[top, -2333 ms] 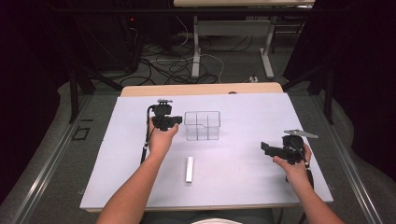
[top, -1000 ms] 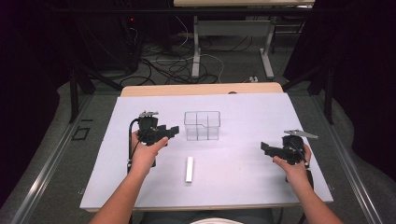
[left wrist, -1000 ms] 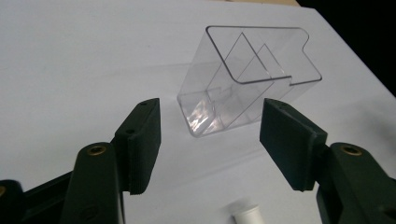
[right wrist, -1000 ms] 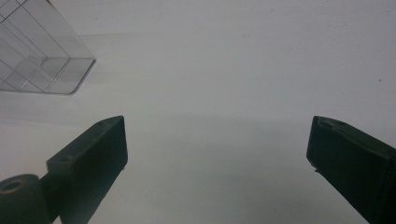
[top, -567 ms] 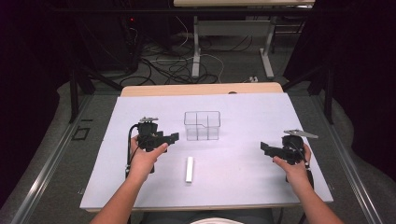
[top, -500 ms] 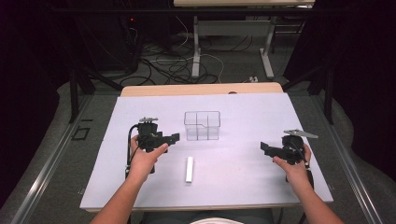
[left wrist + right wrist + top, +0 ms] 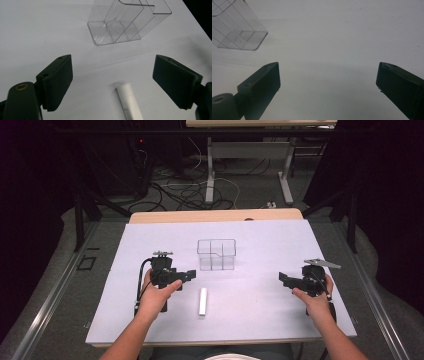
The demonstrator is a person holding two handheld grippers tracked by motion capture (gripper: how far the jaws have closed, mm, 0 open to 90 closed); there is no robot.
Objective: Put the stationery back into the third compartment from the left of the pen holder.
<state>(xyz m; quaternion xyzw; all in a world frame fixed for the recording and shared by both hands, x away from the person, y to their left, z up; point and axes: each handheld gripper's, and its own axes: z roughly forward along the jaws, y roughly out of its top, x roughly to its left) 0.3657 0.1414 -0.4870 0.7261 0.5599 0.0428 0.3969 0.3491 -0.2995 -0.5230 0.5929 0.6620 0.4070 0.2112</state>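
White and smooth, one short tube (image 7: 202,301) lies flat on the matte white sheet (image 7: 260,320) nearest me, just ahead of my left gripper (image 7: 189,276) and below its jaws in the left gripper view (image 7: 129,102). Both my grippers are spread wide with ribbed black pads (image 7: 58,81), holding nothing; my right gripper (image 7: 284,279) hovers well apart. Farther off stands one clear, hard plastic organizer (image 7: 216,254), boxy, with inner dividers.
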